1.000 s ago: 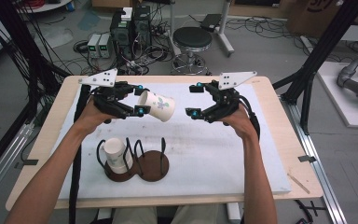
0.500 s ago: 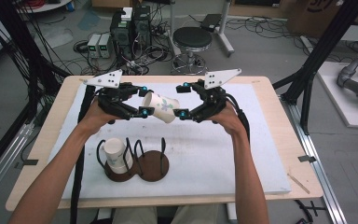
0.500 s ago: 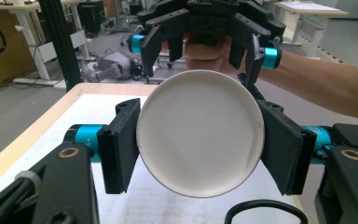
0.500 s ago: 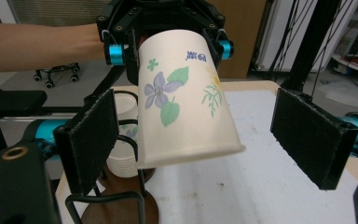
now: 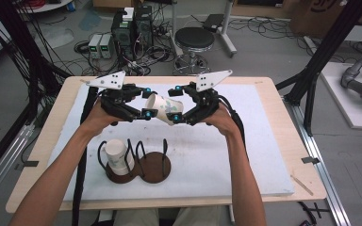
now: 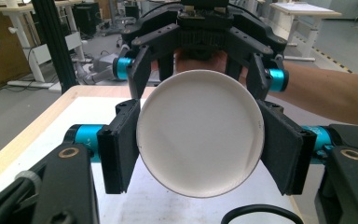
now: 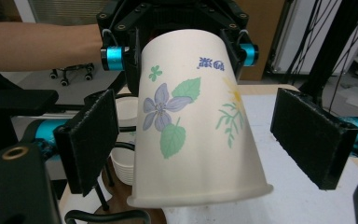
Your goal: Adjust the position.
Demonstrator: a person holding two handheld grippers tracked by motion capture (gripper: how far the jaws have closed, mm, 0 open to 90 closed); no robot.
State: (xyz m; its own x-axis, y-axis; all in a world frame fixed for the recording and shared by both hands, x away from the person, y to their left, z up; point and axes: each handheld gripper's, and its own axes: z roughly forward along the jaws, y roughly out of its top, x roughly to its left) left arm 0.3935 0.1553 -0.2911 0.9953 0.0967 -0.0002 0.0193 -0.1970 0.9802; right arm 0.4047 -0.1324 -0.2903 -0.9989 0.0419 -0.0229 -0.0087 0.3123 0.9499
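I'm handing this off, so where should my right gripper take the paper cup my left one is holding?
Take the paper cup by its wall just behind the rolled rim, coming from the mouth end. The left gripper clamps the narrow base, so the wide half is free, and the right gripper has its open jaws flanking it. The rim probably stiffens it.

A pale wooden table (image 5: 273,94) is carrying a white mat (image 5: 226,155) that is covering most of its top, leaving a strip of bare wood showing along every edge. On the mat, near the front edge and toward the left side, a dark brown stand (image 5: 143,167) with two round bases and black wire loops is sitting, and its left half is holding a stack of white paper cups (image 5: 116,154) upside down. A thin pale stick (image 5: 303,184) is lying on the bare wood near the front right corner.
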